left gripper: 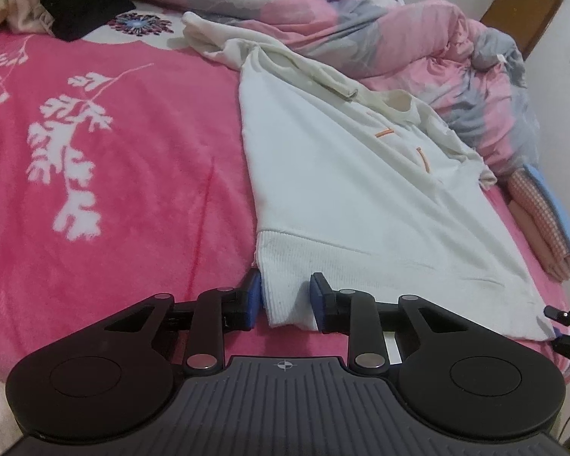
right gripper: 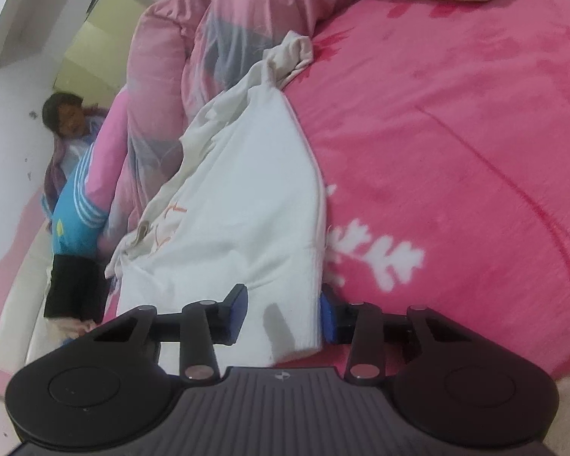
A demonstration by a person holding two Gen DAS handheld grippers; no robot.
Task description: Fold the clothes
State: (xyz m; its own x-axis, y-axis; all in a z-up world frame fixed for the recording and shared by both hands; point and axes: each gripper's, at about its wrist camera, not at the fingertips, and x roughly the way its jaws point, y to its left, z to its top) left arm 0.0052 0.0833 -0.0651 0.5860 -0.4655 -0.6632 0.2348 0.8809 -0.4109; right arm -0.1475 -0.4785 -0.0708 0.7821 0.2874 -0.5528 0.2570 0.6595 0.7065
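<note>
Both tongs straddle the white sweater's (left gripper: 345,190) ribbed hem on the bed (left gripper: 114,190): left tongs (left gripper: 287,300) and right tongs (right gripper: 283,313) look not yet clamped. Clamp fully before lifting; raise both corners evenly.

White knit cotton-like sweatshirt (left gripper: 345,190) looked matt, w/ ribbed hem; pink fleecy blanket (left gripper: 133,190) was plush, fuzzy; pink-grey quilt (left gripper: 418,38) smooth cloth; matt black plastic gripper (left gripper: 287,300), blue rubbery pads (left gripper: 254,296)

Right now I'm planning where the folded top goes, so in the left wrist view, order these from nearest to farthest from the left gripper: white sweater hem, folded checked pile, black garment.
From the left gripper:
1. White sweater hem, between the fingers.
2. Folded checked pile, right edge.
3. Black garment, far upper left.
</note>
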